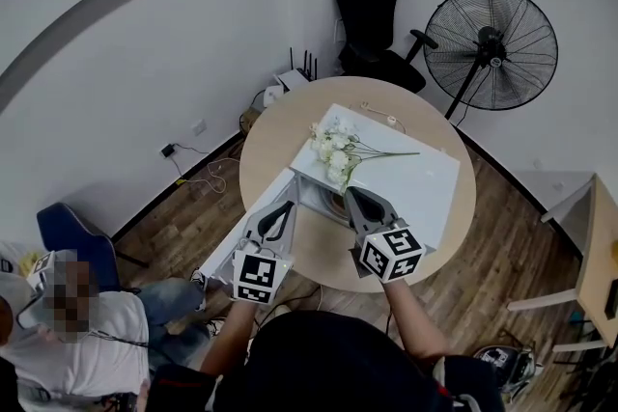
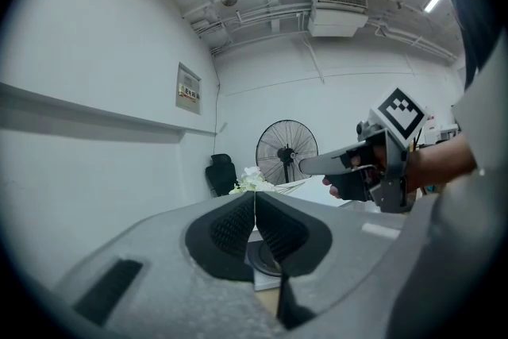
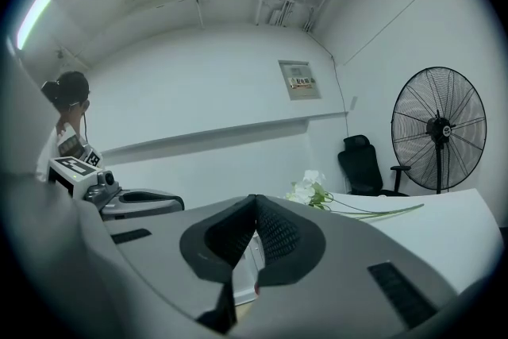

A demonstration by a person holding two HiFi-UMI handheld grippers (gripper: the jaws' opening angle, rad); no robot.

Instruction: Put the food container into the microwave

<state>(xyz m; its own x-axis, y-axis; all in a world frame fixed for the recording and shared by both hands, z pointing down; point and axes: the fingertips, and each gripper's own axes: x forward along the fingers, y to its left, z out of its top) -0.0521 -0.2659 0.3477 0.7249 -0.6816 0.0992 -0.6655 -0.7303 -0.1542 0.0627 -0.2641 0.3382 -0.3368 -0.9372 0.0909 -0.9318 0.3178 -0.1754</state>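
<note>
A white microwave (image 1: 415,174) stands on the round wooden table (image 1: 275,135), with its door (image 1: 227,256) swung open to the left. Inside the open cavity shows a round dish-like thing (image 1: 338,203), maybe the food container, mostly hidden by the grippers. My left gripper (image 1: 282,207) hovers over the door by the cavity's left side, jaws shut and empty (image 2: 254,198). My right gripper (image 1: 355,198) sits at the cavity's front right, jaws also shut on nothing (image 3: 255,202). Through the left jaws' lower gap a dark round object (image 2: 266,256) is visible.
White flowers (image 1: 333,150) lie on top of the microwave. A standing fan (image 1: 491,48) and a black office chair (image 1: 372,14) are behind the table. A seated person (image 1: 68,333) is at lower left, and another table's edge (image 1: 599,256) at right.
</note>
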